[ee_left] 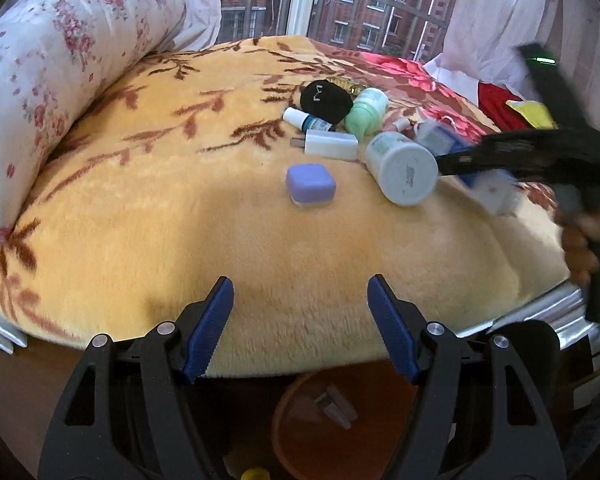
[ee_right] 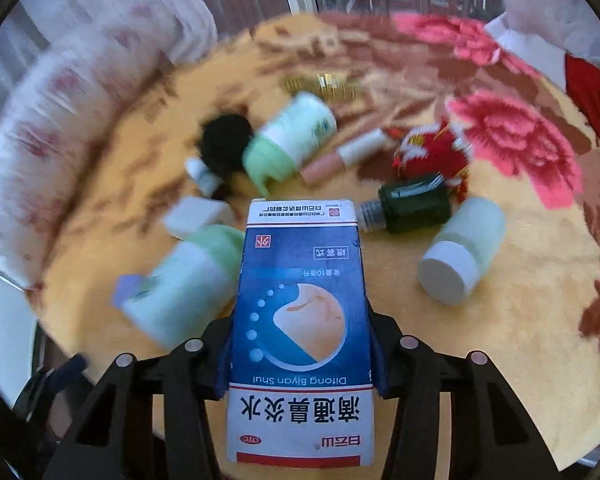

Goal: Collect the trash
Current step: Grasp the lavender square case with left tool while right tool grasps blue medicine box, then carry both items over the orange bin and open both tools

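Observation:
My right gripper (ee_right: 302, 340) is shut on a blue and white medicine box (ee_right: 300, 320) and holds it above the yellow blanket (ee_right: 500, 360). In the left wrist view the right gripper (ee_left: 480, 168) shows blurred at the right with the box (ee_left: 496, 192). My left gripper (ee_left: 300, 320) is open and empty over the blanket's near edge (ee_left: 260, 240). Below it on the floor sits an orange bin (ee_left: 300, 440) with some wrappers inside. On the blanket lie a white bottle (ee_left: 400, 168), a green-capped bottle (ee_left: 366, 114), a purple case (ee_left: 311, 183) and a white charger (ee_left: 330, 143).
A floral bolster pillow (ee_left: 52, 72) lies along the left. A black pouch (ee_left: 326, 100), a small dropper bottle (ee_left: 306, 120), a dark green bottle (ee_right: 412, 204), a pink tube (ee_right: 340, 160), a red ornament (ee_right: 432, 152) and another white bottle (ee_right: 460, 252) also lie on the blanket.

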{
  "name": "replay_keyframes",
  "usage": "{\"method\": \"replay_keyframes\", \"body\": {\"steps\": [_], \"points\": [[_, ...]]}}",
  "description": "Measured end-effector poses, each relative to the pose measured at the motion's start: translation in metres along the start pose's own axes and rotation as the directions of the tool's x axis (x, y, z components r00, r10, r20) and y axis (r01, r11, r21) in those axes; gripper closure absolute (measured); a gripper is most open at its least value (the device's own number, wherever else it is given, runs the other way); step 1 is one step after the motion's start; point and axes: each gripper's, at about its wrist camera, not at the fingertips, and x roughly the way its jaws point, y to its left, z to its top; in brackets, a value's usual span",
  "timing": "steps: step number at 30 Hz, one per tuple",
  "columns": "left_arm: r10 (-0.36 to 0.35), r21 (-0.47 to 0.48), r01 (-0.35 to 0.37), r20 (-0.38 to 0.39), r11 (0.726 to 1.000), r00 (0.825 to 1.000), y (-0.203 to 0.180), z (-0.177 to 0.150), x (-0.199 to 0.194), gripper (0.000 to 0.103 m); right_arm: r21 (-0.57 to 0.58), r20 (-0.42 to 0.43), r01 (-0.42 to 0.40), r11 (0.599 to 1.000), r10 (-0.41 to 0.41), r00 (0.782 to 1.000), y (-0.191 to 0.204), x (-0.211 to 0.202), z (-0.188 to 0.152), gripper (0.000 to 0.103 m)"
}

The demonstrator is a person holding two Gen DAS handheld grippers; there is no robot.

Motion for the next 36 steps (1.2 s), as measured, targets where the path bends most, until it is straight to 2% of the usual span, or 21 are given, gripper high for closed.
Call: {"method": "replay_keyframes", "body": {"steps": [4,8,14,15,16,18,21,23,29,36], "points": [[0.009,-0.005,-0.009,-0.006,1.000,1.000,-0.002,0.022,0.015,0.035,0.004,0.120,-0.042,0.999,0.042,0.992,-0.002,-0.042,-0.025,0.053],[0.024,-0.013,-0.024,-0.007,1.000,1.000,-0.007,0.047,0.035,0.035,0.000,0.171,-0.074,0.997,0.073,0.983,-0.004,-0.064,-0.042,0.053],[0.066,-0.020,-0.066,-0.005,0.998,0.998,-0.011,0.064,0.066,0.035,0.005,0.195,-0.074,0.997,0.072,0.978,-0.010,-0.071,-0.055,0.053],[0.066,-0.029,-0.066,-0.007,0.997,0.998,-0.009,0.065,0.073,0.040,0.005,0.194,-0.072,0.997,0.070,0.978,-0.011,-0.069,-0.057,0.053],[0.079,-0.033,-0.079,-0.006,0.996,0.997,-0.008,0.064,0.078,0.049,0.006,0.188,-0.075,0.997,0.073,0.979,-0.012,-0.066,-0.058,0.053],[0.119,-0.005,-0.119,0.035,0.993,0.992,-0.010,0.060,0.083,0.057,0.009,0.175,-0.083,0.997,0.080,0.981,-0.014,-0.063,-0.064,0.053],[0.139,0.022,-0.141,0.088,0.990,0.986,-0.012,0.051,0.080,0.071,0.004,0.166,-0.086,0.996,0.085,0.983,-0.011,-0.056,-0.070,0.053],[0.127,0.016,-0.129,0.105,0.991,0.986,-0.010,0.049,0.077,0.071,0.003,0.167,-0.090,0.996,0.088,0.982,-0.008,-0.052,-0.075,0.053],[0.098,-0.014,-0.098,0.078,0.995,0.992,-0.010,0.049,0.053,0.072,-0.012,0.187,-0.090,0.996,0.090,0.978,0.003,-0.053,-0.088,0.053],[0.124,0.042,-0.132,0.149,0.990,0.981,-0.030,0.034,-0.003,0.072,-0.042,0.223,-0.078,0.996,0.086,0.971,0.015,-0.071,-0.107,0.053]]}}
